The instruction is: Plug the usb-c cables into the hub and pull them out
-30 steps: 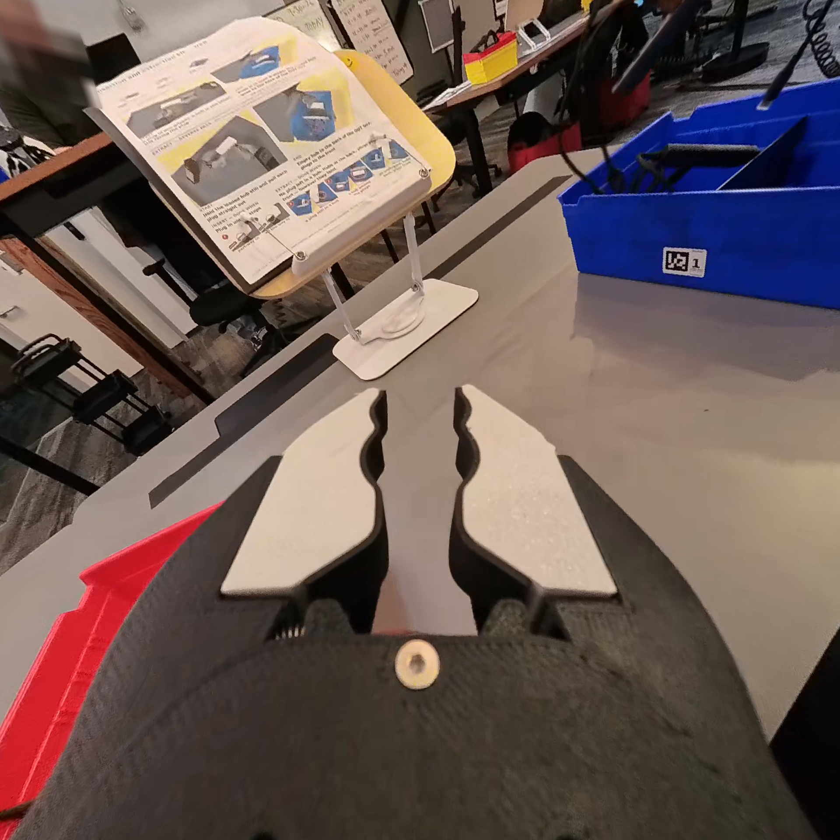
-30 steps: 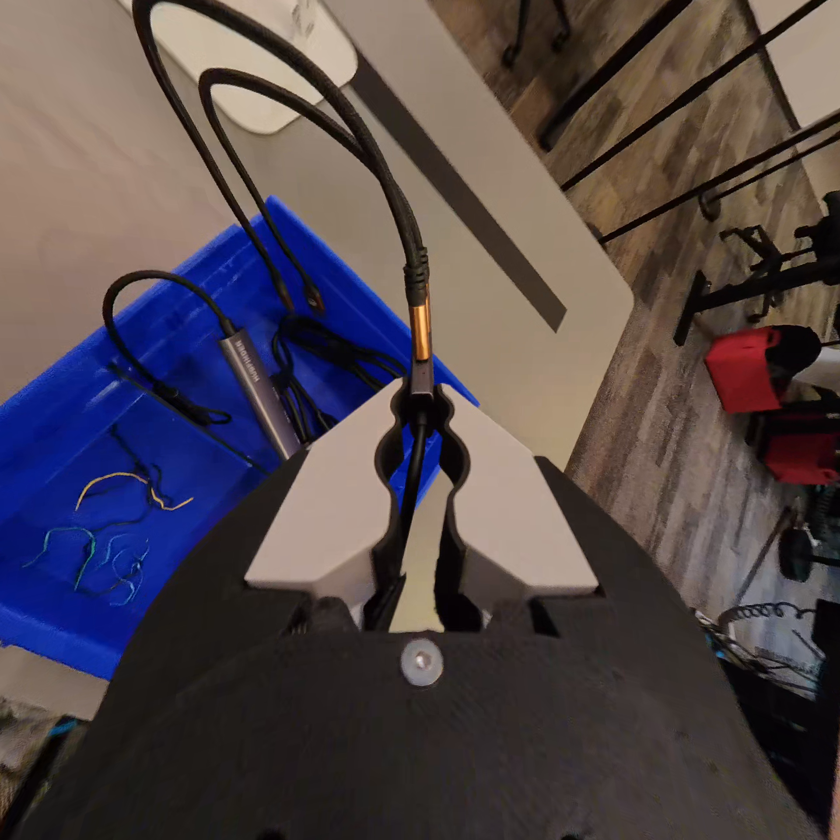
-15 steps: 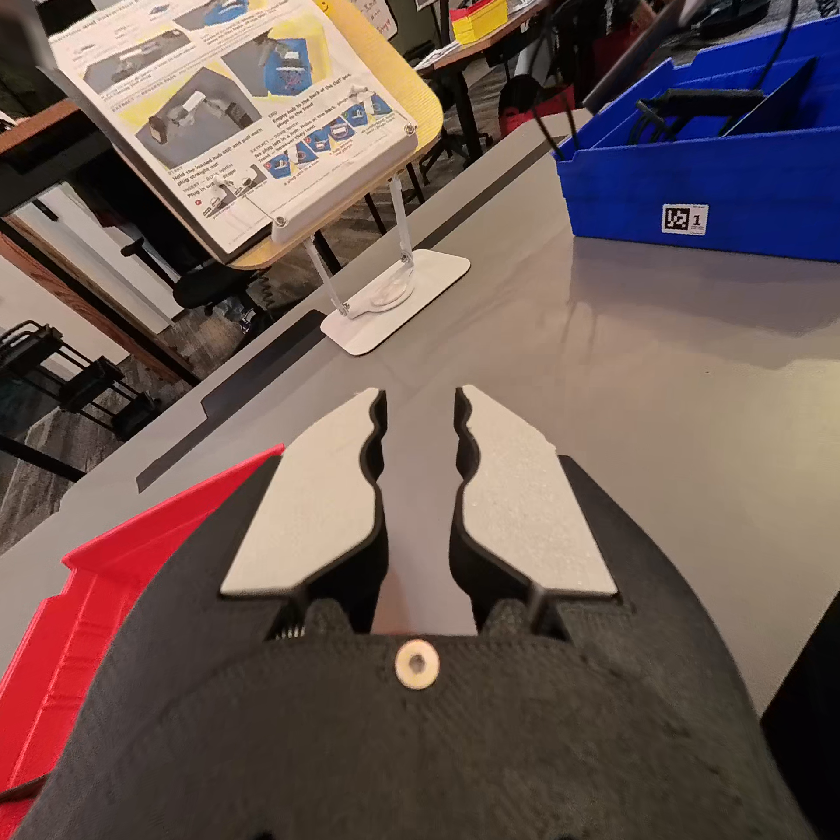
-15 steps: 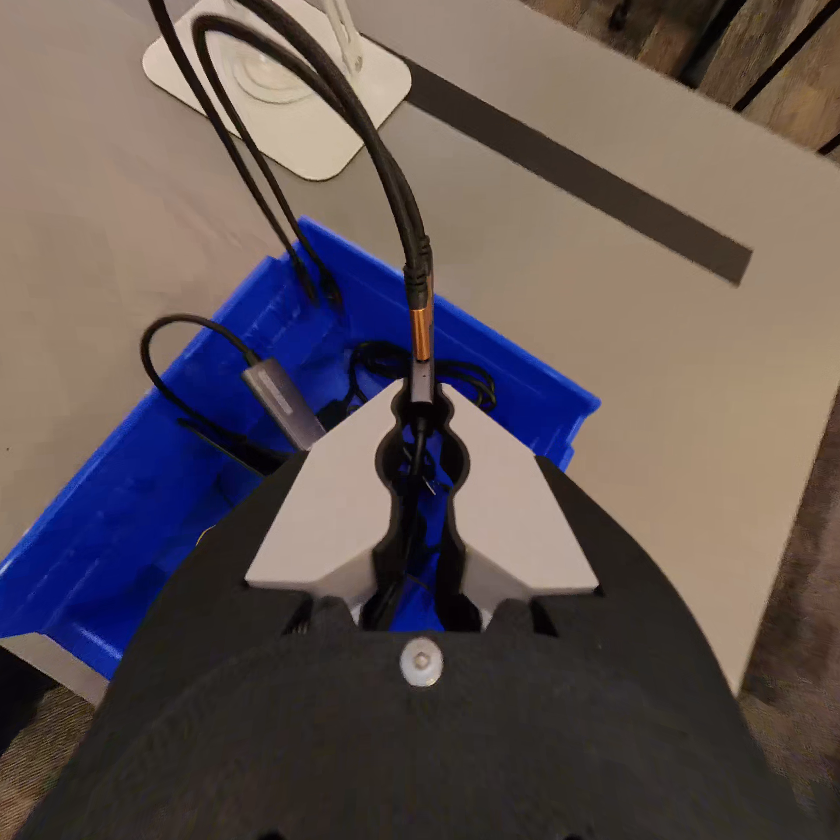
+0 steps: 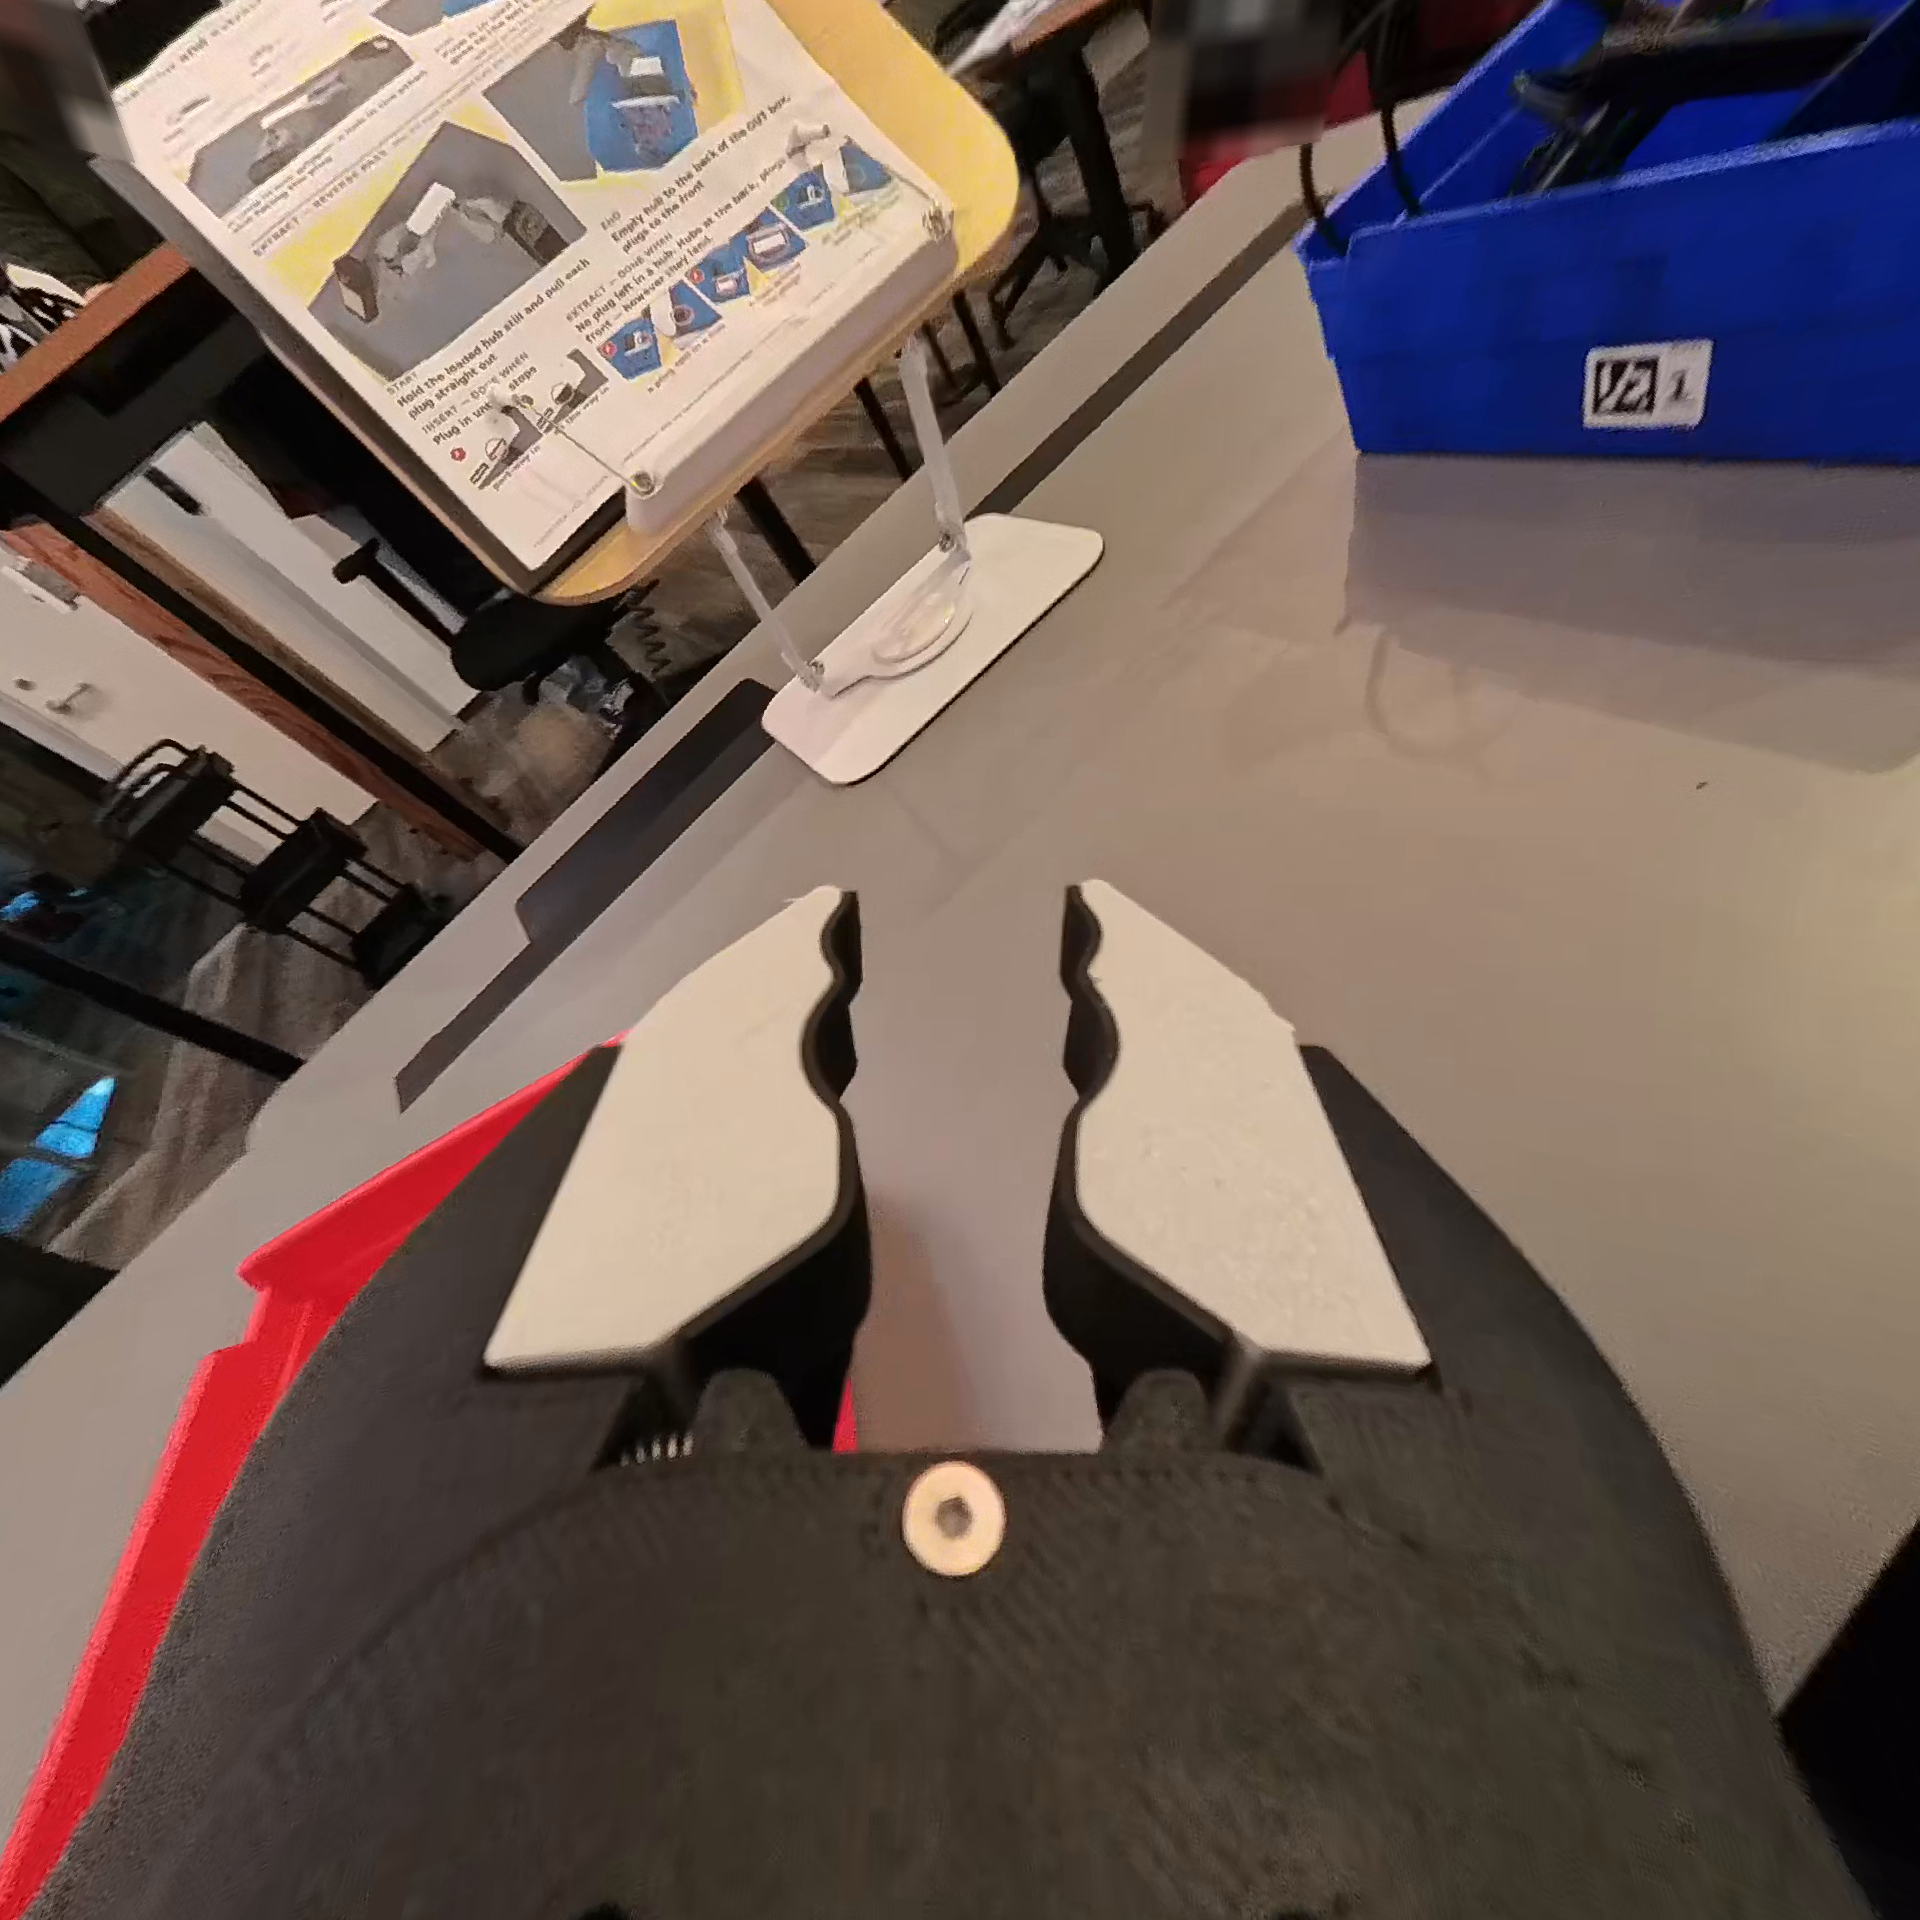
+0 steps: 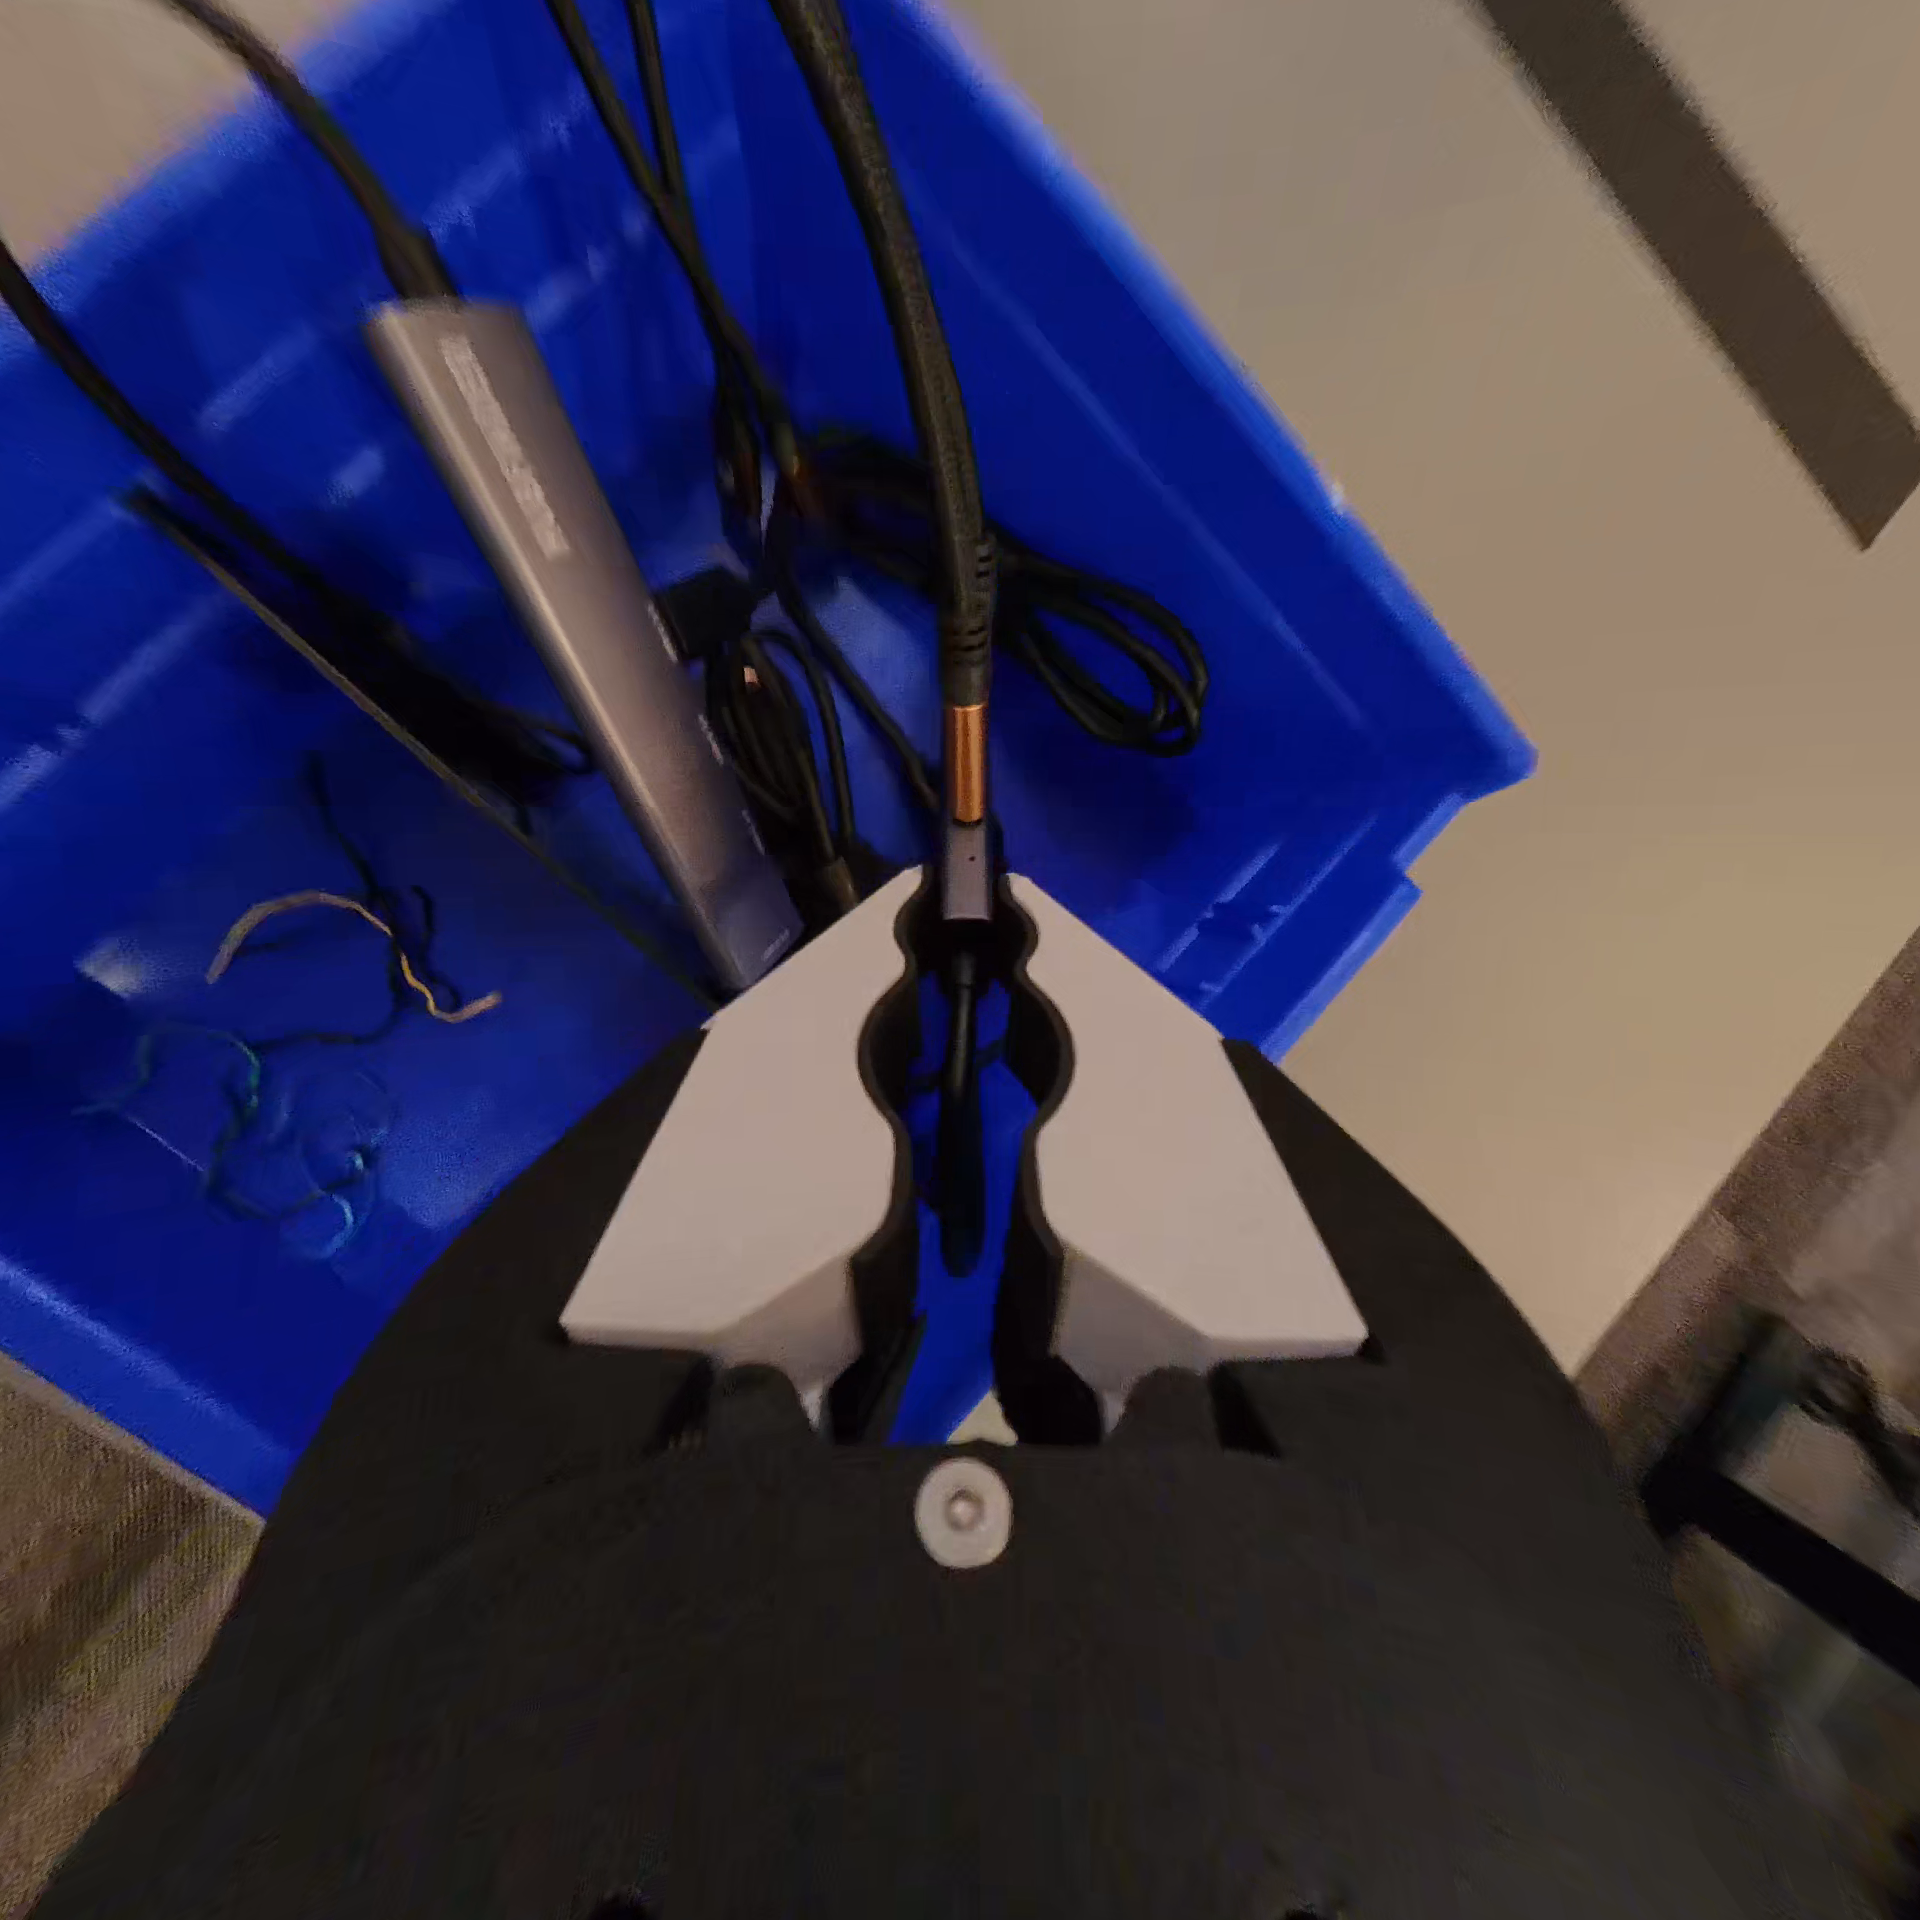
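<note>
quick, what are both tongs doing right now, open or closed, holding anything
Left tongs: open, holding nothing, above the grey table.
Right tongs: closed on the usb-c cable at its plug, over the blue bin.

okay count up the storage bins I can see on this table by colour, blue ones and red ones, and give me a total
Blue bins: 1, the blue bin at the table's far right, seen again under the right claw.
Red bins: 1, the red bin at the near left, beside the left claw.
Total: 2 bins.
</note>
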`<state>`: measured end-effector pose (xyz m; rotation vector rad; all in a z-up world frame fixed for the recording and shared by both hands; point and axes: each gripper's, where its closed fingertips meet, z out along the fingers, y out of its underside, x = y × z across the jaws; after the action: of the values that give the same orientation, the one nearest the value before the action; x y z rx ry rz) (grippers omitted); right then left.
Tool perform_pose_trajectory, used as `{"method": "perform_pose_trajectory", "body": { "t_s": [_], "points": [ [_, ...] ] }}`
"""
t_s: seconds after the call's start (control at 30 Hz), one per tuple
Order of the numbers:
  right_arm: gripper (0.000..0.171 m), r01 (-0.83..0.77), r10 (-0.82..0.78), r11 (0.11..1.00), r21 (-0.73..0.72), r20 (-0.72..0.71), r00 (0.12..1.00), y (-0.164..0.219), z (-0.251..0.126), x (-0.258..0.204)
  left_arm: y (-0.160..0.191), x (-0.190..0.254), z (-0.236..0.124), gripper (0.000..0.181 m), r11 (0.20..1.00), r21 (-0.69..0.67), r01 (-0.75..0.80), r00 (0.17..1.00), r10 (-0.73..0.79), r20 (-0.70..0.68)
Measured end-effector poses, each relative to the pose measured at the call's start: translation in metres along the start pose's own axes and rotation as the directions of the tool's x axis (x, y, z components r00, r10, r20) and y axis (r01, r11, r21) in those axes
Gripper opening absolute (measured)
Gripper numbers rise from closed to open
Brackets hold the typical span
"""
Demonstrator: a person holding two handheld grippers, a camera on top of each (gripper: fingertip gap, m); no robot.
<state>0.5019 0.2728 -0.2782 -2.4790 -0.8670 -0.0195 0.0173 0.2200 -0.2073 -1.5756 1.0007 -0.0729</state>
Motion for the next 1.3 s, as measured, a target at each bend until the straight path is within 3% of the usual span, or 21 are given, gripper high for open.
{"method": "perform_pose_trajectory", "body": {
  "t_s": [0.07,0.13,0.2,0.37,0.63,0.8,1.03,1.2,1.3],
  "points": [
    [0.008,0.035,-0.034,0.991,-0.131,0.016,0.999,0.009,0.011,-0.007,0.004,0.005,0.007,0.046,0.998,-0.041,-0.056,0.998,0.056,0.017],
    [0.023,0.065,-0.065,0.965,-0.256,0.008,0.998,0.019,0.023,-0.007,0.007,0.013,0.014,0.053,0.992,-0.075,-0.106,0.994,0.108,0.027],
    [0.026,0.072,-0.078,0.958,-0.277,-0.010,0.997,0.018,0.025,-0.006,0.015,0.018,0.022,0.059,0.983,-0.125,-0.136,0.989,0.142,0.035],
    [0.055,0.049,-0.071,0.973,-0.227,-0.089,0.994,0.005,0.008,0.000,0.049,0.024,0.037,0.067,0.946,-0.283,-0.160,0.985,0.174,0.025],
    [0.065,0.028,-0.038,0.986,-0.166,-0.063,0.997,-0.002,-0.012,-0.006,0.064,0.026,0.042,0.069,0.932,-0.348,-0.100,0.994,0.112,0.014],
    [0.080,0.006,-0.013,0.987,-0.159,-0.042,0.999,0.000,-0.018,-0.011,0.065,0.025,0.041,0.071,0.927,-0.362,-0.095,0.994,0.108,0.015],
    [0.106,-0.112,0.107,0.993,0.035,0.113,0.988,-0.016,-0.035,-0.026,0.055,0.020,0.033,0.076,0.939,-0.336,-0.072,0.997,0.081,0.012],
    [0.107,-0.234,0.222,0.946,0.226,0.077,0.972,-0.026,-0.065,-0.007,0.028,-0.013,0.012,0.069,0.964,-0.264,-0.013,0.994,0.040,0.097],
    [0.105,-0.245,0.252,0.935,0.255,0.006,0.968,-0.015,-0.082,0.003,0.017,-0.049,-0.009,0.068,0.971,-0.239,0.025,0.985,0.017,0.171]
  ]
}}
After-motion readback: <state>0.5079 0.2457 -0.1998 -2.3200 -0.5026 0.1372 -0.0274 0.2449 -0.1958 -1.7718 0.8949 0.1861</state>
